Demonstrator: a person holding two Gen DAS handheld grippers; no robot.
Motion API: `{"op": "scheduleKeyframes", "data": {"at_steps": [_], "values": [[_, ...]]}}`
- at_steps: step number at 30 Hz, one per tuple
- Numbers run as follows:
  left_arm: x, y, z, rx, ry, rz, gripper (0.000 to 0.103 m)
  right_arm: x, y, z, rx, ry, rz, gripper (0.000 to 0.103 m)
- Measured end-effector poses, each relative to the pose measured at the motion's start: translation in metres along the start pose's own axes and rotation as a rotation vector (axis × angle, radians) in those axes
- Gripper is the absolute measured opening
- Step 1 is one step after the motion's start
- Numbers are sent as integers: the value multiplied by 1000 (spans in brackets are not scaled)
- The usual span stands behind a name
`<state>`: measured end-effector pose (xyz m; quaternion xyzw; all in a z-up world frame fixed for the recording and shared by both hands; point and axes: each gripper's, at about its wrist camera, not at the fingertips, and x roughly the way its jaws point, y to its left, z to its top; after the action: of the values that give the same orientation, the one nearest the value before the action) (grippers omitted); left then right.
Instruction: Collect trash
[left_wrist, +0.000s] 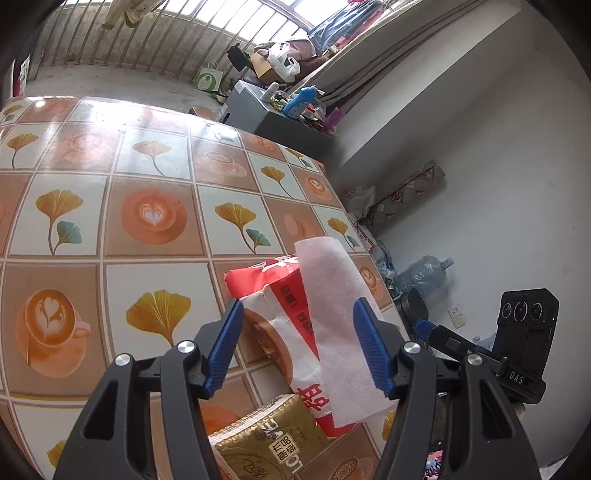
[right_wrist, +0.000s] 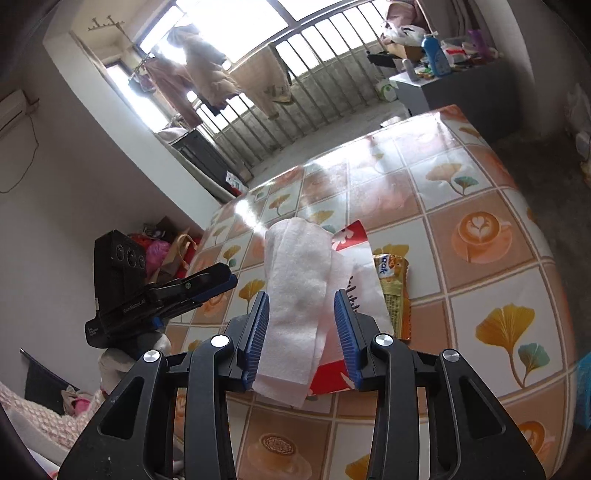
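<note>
1. Between the fingers of the right gripper (right_wrist: 301, 295), a long white strip of soft foam-like sheet (right_wrist: 295, 258) is standing almost on end. The jaws are standing apart: the strip is brushing the left pad, while a gap is showing beside the other pad, so nothing is clamping it.
2. The strip is likely slipping free or flopping over if that claw lifts without closing first, because only one pad is touching it.
3. Just beyond and beneath the strip, a red-and-white printed bag (right_wrist: 354, 236) is lying on the tile-patterned tablecloth (right_wrist: 480, 295). A closing claw is risking pinching the bag's edge together with the strip and dragging both.
4. The left gripper (left_wrist: 298, 306) is also standing open, with the same strip (left_wrist: 332, 314) leaning against its right finger and the red bag (left_wrist: 266, 288) lying under it.
5. Nearest that left claw, a crinkled gold foil packet (left_wrist: 266, 435) is lying. It is risking being nudged towards the table edge.
</note>
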<state>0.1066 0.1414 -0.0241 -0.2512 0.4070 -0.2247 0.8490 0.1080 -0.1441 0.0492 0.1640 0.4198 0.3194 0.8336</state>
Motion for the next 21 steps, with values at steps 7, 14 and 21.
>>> {"op": "scheduleKeyframes", "data": {"at_steps": [7,14,21], "values": [[24,-1,5,-46,53,-48,38,31,32,-10,-234,43,-121,37],[31,-5,7,-43,70,-70,34,31,4,-31,-264,97,-203,15],[37,-7,6,-20,81,-30,33,-7,-32,-28,-56,14,-54,0]]}}
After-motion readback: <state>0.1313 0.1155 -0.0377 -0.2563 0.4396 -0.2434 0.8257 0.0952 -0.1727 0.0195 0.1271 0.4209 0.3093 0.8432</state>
